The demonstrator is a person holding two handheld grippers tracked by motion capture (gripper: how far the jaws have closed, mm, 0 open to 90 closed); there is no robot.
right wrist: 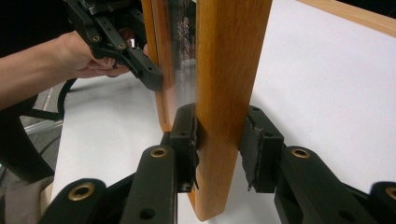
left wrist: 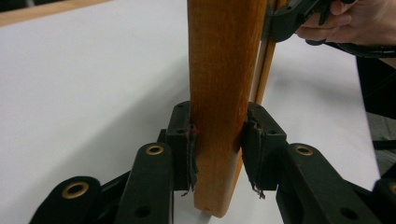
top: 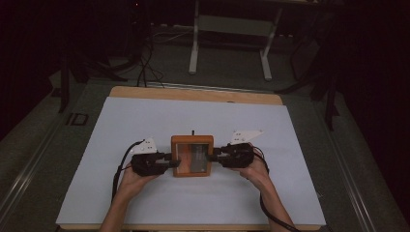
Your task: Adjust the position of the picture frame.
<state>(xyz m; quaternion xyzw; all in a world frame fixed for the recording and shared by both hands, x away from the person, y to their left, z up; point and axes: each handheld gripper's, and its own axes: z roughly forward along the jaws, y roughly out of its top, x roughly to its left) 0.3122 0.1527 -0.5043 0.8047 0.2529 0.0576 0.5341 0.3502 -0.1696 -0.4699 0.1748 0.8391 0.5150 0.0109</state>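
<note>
Left gripper (left wrist: 217,147) has its jaws partway closed and clamped on the left wall of the wooden box (top: 192,155), pads pressed flat to both faces of the wood. Right gripper (right wrist: 219,149) is doing the same on the right wall, jaws about as wide and squeezing the plank between the pads. The box sits near the middle of the white sheet (top: 145,116), held from both sides, hands (top: 138,181) just behind each gripper. From above, its inside shows a grey, glassy panel; what lies under it I cannot tell. In the right gripper view that panel gleams clear between the wooden sides, with the left gripper gripping the far wall. The high view adds the table's wooden edge (top: 193,94) and a metal stand (top: 232,38) on the floor beyond.
</note>
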